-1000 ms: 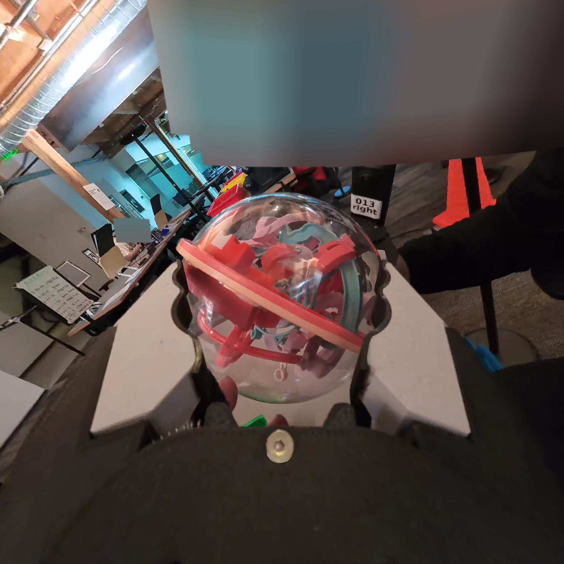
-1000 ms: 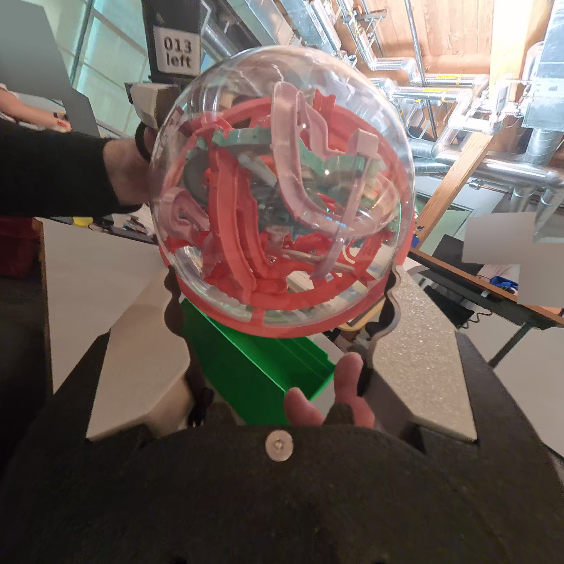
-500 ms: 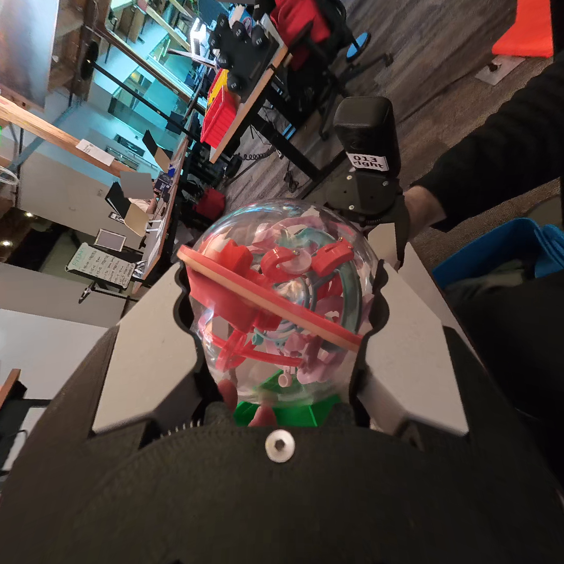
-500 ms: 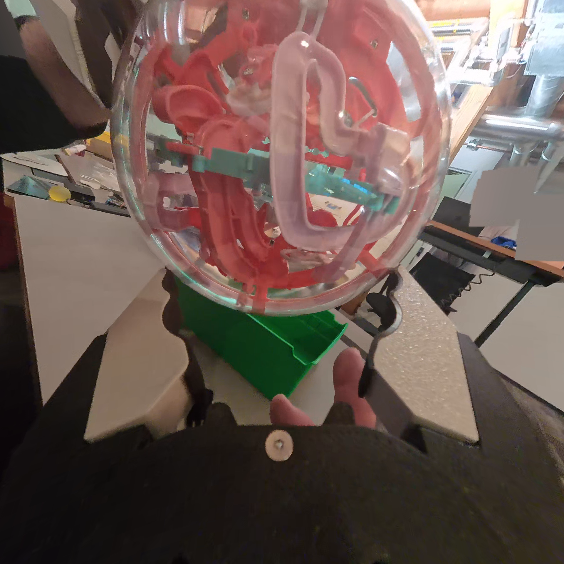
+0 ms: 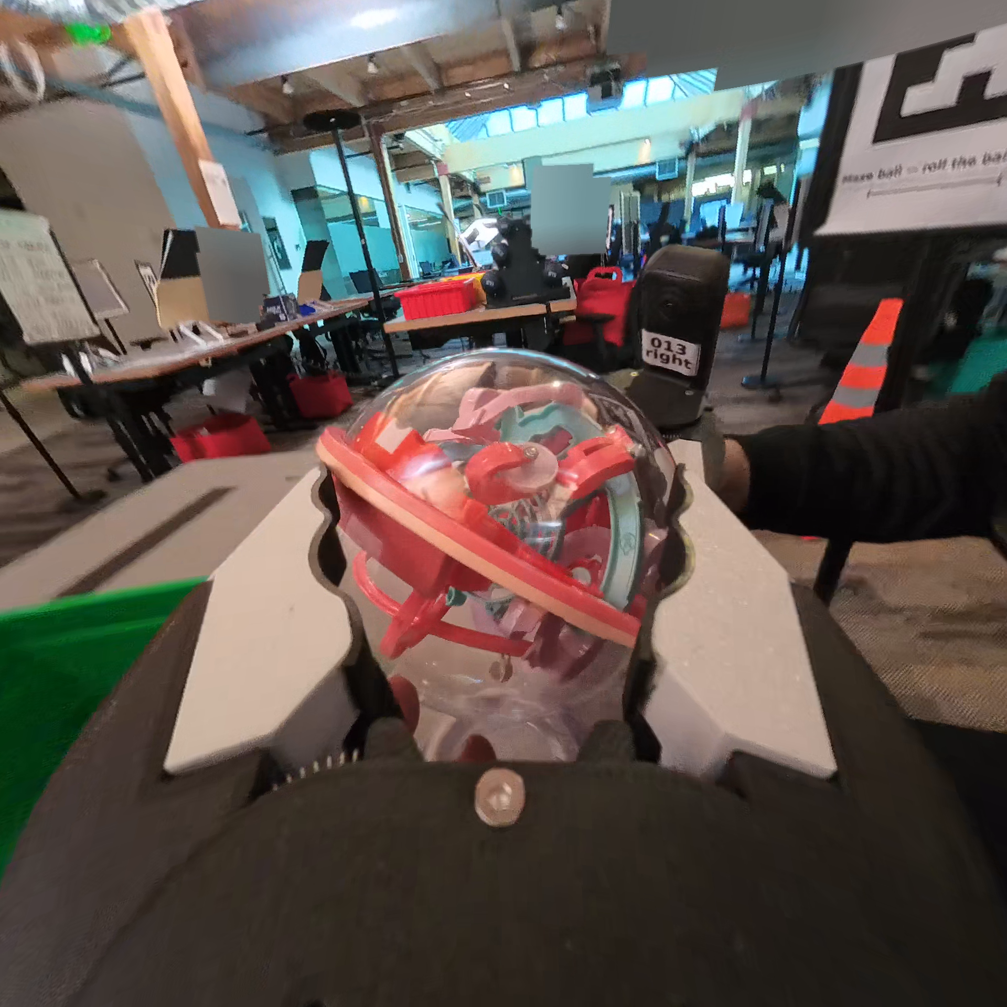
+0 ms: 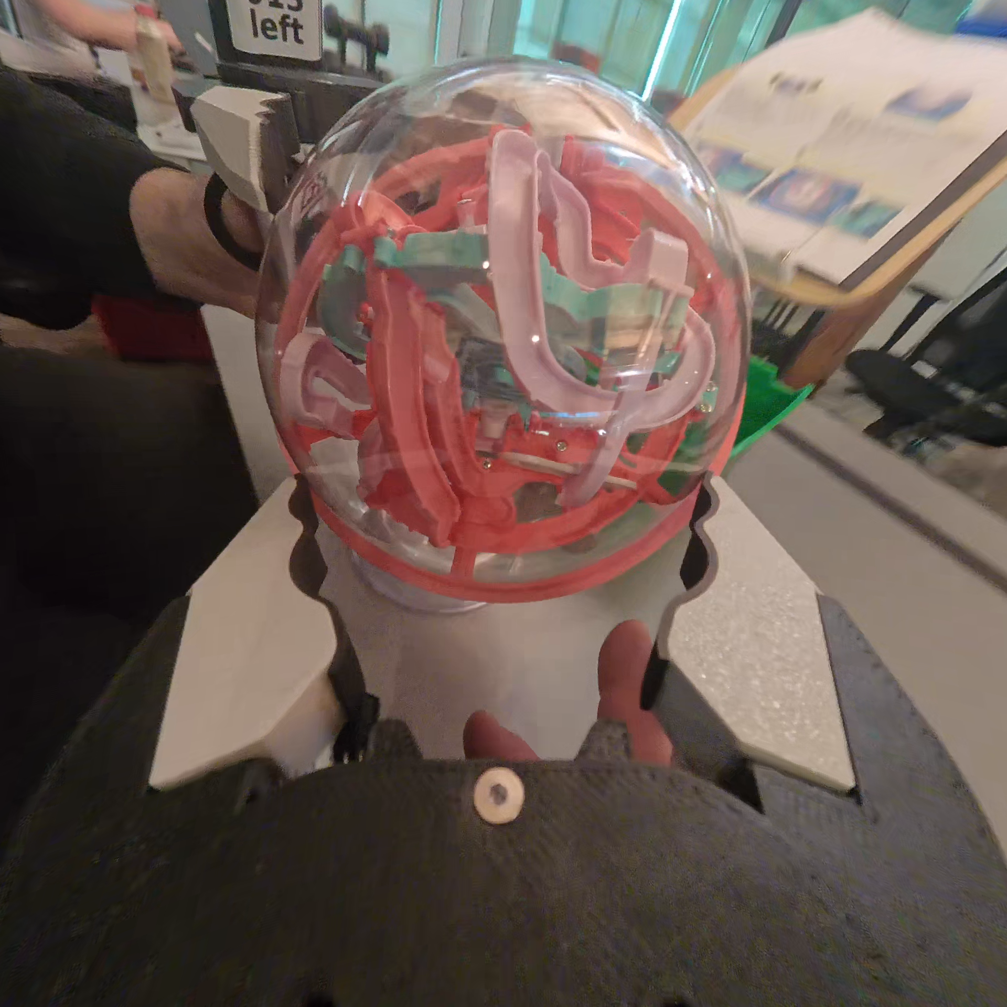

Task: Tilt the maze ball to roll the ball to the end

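step: mid-tilt | maze ball (image 5: 493, 545) clamped by left gripper (image 5: 498, 556), right gripper (image 6: 504, 523) clamped at its 6 o'clock | next: slow, small tilts

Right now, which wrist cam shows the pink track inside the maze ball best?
Right wrist view: the pink track loops across the near face of the maze ball, nearly whole. Left wrist view shows only pink pieces behind the red ring.
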`<state>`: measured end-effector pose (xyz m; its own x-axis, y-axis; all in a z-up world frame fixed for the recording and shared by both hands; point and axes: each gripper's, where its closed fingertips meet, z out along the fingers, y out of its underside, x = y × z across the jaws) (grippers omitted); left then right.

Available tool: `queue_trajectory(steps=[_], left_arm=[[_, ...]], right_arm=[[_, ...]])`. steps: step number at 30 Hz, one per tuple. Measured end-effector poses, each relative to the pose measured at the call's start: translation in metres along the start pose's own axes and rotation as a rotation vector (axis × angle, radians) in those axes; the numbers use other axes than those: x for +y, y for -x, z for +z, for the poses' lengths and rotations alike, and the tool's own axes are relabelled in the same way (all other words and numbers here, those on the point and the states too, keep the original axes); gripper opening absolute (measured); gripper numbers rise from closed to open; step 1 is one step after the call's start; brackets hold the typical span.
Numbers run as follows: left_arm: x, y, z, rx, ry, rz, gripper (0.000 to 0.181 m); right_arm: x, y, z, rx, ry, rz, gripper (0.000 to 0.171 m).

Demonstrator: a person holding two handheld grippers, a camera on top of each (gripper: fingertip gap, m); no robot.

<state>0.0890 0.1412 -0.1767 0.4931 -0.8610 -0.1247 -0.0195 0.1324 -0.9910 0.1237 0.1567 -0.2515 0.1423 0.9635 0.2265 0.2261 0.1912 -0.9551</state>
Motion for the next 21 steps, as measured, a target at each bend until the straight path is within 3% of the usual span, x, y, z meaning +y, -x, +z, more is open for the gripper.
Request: queue_trajectory(steps=[5,10,17,21], left_arm=[[0.050,0.012,-0.010,-0.063,0.024,-0.195,0.117],[0.058,0.022,-0.025,-0.088,0.013,-0.312,0.117],[0.085,0.017,-0.046,-0.038,0.223,-0.502,0.115],[0.088,0.013,-0.049,-0.023,0.291,-0.454,0.112]], right_arm=[[0.037,0.007,0.016,-0.096,0.155,0.087,0.134],[0.033,0.006,0.025,-0.153,0.226,0.101,0.134],[0.024,0.008,0.026,-0.194,0.287,0.064,0.133],[0.023,0.008,0.024,-0.207,0.301,0.068,0.132]])
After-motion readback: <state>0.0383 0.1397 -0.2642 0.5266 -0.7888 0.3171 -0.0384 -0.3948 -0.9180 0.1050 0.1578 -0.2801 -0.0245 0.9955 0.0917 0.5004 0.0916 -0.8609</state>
